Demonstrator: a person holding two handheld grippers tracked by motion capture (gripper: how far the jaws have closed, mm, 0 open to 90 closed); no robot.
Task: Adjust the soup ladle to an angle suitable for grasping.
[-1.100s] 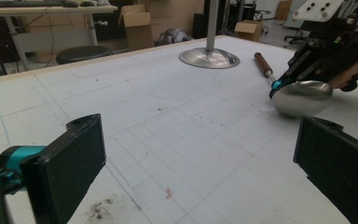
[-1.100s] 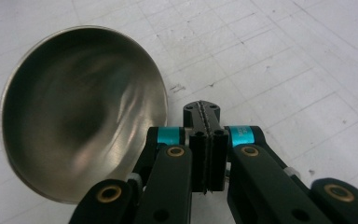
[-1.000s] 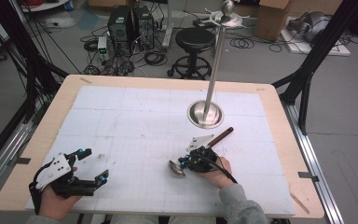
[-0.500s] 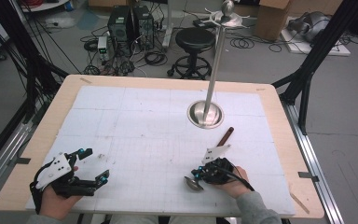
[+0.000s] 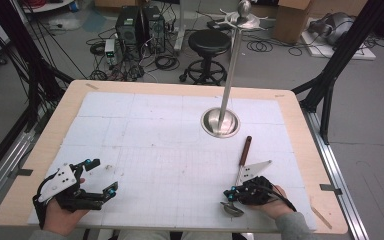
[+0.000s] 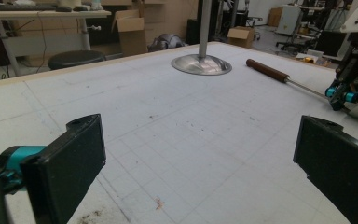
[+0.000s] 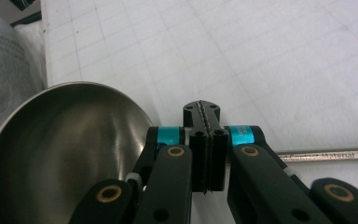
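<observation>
Dragged steel ladle with brown wooden handle (image 5: 242, 167) nearer table edge; right gripper (image 5: 228, 194) clamped shut on shaft, left gripper (image 5: 101, 176) wide open, empty. Thin shaft may twist, slip out.

Beyond the bench's (image 5: 300, 107) far edge I see a grey floor (image 5: 280, 70) strewn with cables (image 5: 162, 62), a black round stool (image 5: 209, 42), computer towers (image 5: 140, 25) and cardboard boxes (image 5: 292, 20); black frame struts (image 5: 342, 60) flank its right side.
</observation>
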